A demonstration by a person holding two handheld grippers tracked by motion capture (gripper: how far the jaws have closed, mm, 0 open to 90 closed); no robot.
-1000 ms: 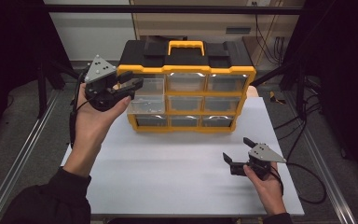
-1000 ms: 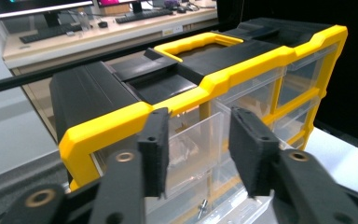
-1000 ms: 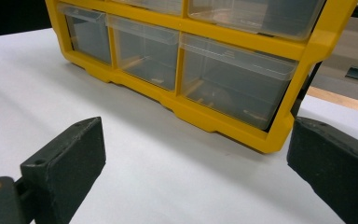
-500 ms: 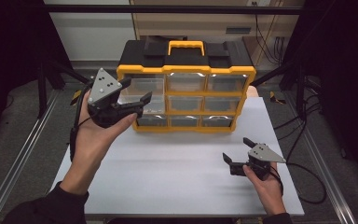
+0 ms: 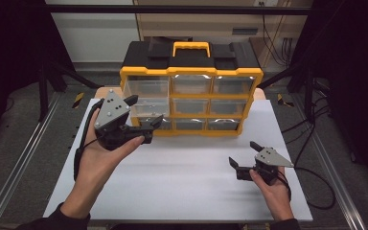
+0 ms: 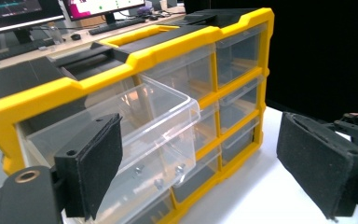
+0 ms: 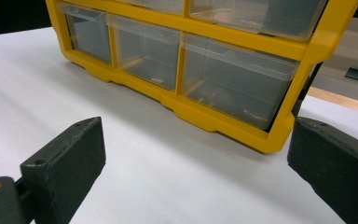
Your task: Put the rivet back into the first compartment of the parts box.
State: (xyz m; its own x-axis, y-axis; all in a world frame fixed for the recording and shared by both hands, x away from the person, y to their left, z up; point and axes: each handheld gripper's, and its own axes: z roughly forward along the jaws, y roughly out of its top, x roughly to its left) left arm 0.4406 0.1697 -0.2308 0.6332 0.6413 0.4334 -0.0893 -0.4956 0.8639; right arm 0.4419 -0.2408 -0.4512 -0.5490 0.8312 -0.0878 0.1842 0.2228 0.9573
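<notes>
At nine o'clock on the table (image 5: 182, 182), your left gripper (image 5: 146, 111) sits tilted in an upturned palm, its jaws just opened and empty, before the pulled-out drawer (image 6: 135, 135) of the organizer (image 5: 191, 72). At four o'clock, your right gripper (image 5: 242, 155) rests low, jaws apart, empty.

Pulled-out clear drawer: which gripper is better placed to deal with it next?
Probably left. The left gripper, whose jaws have just been opening, sits right at the pulled-out drawer with nothing between them. The right gripper rests open, apart from the organizer.
</notes>
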